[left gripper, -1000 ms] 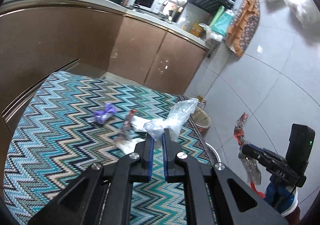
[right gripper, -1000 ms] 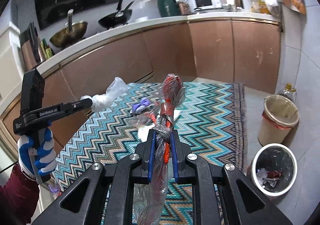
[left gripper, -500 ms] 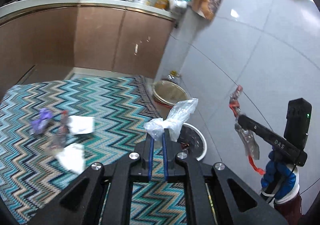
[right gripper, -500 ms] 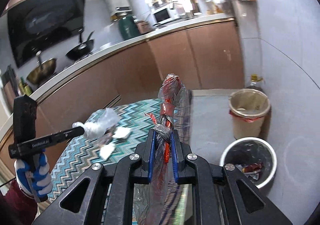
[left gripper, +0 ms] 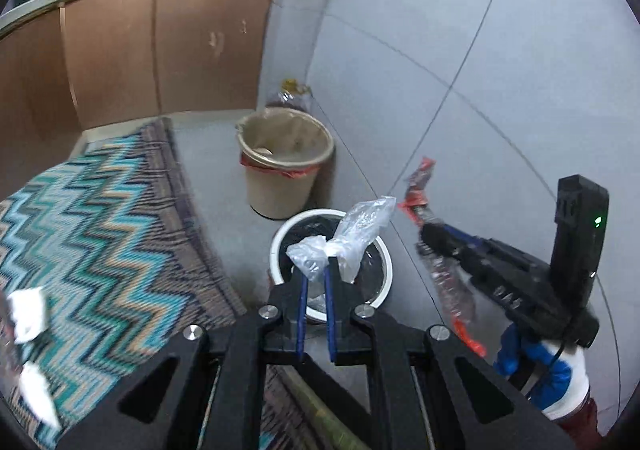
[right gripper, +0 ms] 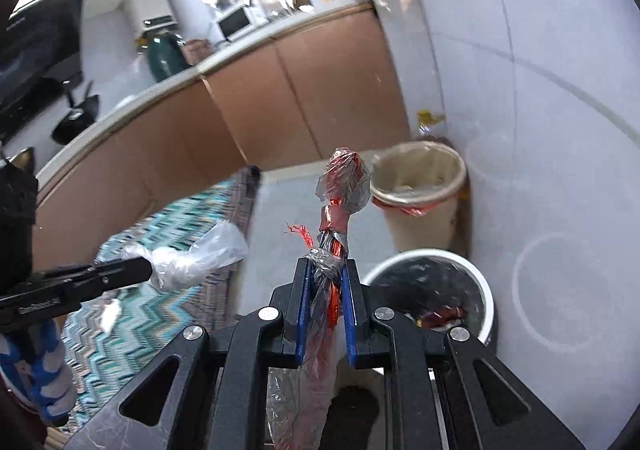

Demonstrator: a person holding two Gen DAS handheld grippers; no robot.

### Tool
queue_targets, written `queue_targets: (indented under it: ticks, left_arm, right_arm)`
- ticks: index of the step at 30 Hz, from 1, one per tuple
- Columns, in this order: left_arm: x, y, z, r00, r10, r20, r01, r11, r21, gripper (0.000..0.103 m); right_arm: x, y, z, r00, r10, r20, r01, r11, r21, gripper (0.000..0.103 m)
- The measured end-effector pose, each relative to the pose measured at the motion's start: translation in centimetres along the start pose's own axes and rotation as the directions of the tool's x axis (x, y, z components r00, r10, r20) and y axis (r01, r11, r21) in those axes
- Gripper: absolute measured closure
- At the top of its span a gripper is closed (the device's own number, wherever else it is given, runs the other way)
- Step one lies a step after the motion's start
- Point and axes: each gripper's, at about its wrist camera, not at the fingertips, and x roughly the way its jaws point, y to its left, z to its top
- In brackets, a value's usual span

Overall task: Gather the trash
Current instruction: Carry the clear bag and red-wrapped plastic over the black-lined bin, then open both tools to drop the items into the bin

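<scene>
My left gripper [left gripper: 316, 268] is shut on a crumpled clear plastic bag [left gripper: 352, 234] and holds it above the white bin with a black liner [left gripper: 276, 250]. My right gripper [right gripper: 326, 270] is shut on a twisted red and silver wrapper [right gripper: 340, 189], just left of the same white bin [right gripper: 486, 290], which holds some trash. In the left wrist view the right gripper [left gripper: 430, 234] and its wrapper [left gripper: 418, 189] hang to the right of the bin. In the right wrist view the left gripper [right gripper: 148, 270] and its bag [right gripper: 200, 258] are at the left.
A beige bin with a red liner edge [left gripper: 286, 165] stands behind the white bin against the tiled wall [left gripper: 460, 49]. A zigzag rug [left gripper: 92, 234] lies at the left with white paper scraps [left gripper: 28, 314] on it. Brown cabinets [left gripper: 160, 49] line the back.
Both grippers have swung right, away from the rug and toward the bins. The white bin is now right under the left gripper's bag. Both grips are unchanged.
</scene>
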Motion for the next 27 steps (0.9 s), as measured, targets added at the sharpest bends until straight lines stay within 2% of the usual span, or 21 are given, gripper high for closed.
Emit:
queue_targets:
  ticks: [7, 16, 18, 22, 27]
  left_arm:
    - [7.7, -1.7, 2.1, 0.995, 0.025, -0.095, -0.025, 1.000, 0.001, 0.095]
    - [15.9, -1.9, 3.2, 0.983, 0.055, -0.176, -0.060, 0.998, -0.028, 0.094]
    - [17.5, -1.7, 3.2, 0.979, 0.043, -0.199, -0.053, 0.998, -0.044, 0.093]
    - [19.1, -1.1, 2.9, 0.975, 0.016, -0.224, -0.036, 0.996, -0.087, 0.089]
    - [18.9, -0.9, 2.8, 0.978, 0.000, -0.209, -0.024, 0.994, -0.110, 0.075]
  right_arm:
    - [5.2, -4.4, -0.7, 0.994, -0.074, -0.078, 0.078, 0.996, 0.040, 0.088]
    - [9.8, -7.5, -0.7, 0.978, -0.150, -0.142, 0.154, 0.988, 0.019, 0.084]
    - [10.5, -7.9, -0.8, 0.974, -0.166, -0.155, 0.169, 0.986, 0.006, 0.082]
    - [11.5, -8.8, -1.1, 0.968, -0.188, -0.168, 0.191, 0.981, 0.005, 0.072]
    - [11.2, -9.2, -1.7, 0.962, -0.216, -0.165, 0.219, 0.976, 0.004, 0.065]
